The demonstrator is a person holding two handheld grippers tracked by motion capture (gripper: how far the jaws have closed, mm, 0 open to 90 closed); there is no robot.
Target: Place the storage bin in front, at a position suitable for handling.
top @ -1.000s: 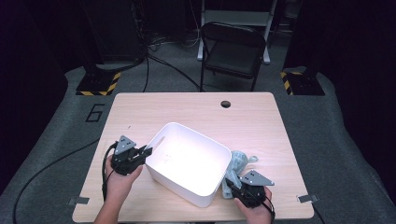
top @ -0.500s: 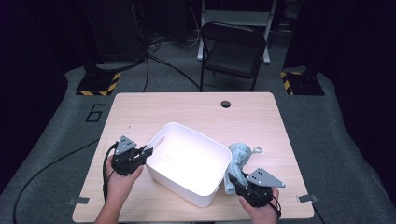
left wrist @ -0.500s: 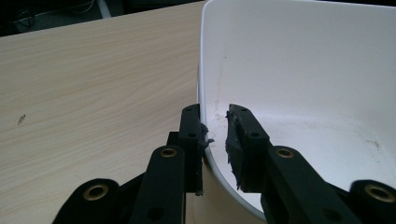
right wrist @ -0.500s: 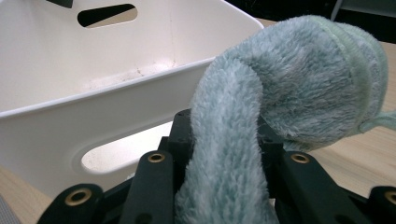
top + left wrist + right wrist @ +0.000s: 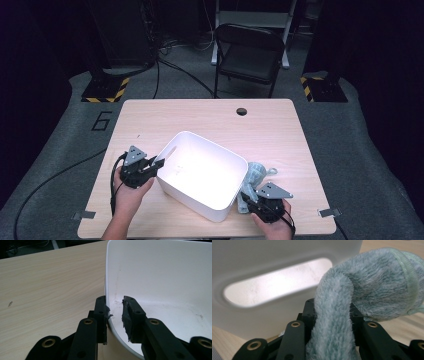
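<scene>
A white plastic bin (image 5: 192, 197) sits slantwise on the wooden table (image 5: 150, 120). My left gripper (image 5: 159, 163) is at the bin's left corner, its jaws astride the rim. In the left gripper view the bin wall (image 5: 155, 275) runs between the jaws of the left gripper (image 5: 114, 302). They have just been opening: the outer jaw still touches the rim and the inner one stands clear of it. My right gripper (image 5: 245, 193) is at the bin's right end, shut on a fluffy grey-green cloth (image 5: 255, 173). In the right gripper view the cloth (image 5: 374, 290) bulges above the right gripper (image 5: 332, 307), in front of the bin's handle slot (image 5: 277, 282).
A round cable hole (image 5: 241, 111) sits near the table's far edge. A black folding chair (image 5: 250, 55) stands behind the table. Tape marks (image 5: 327, 212) lie at the near corners. Bare tabletop stretches beyond the bin and to its left.
The right gripper and the cloth shifted slightly to the right and have come back toward the bin. The left hand has stayed at the bin's corner.
</scene>
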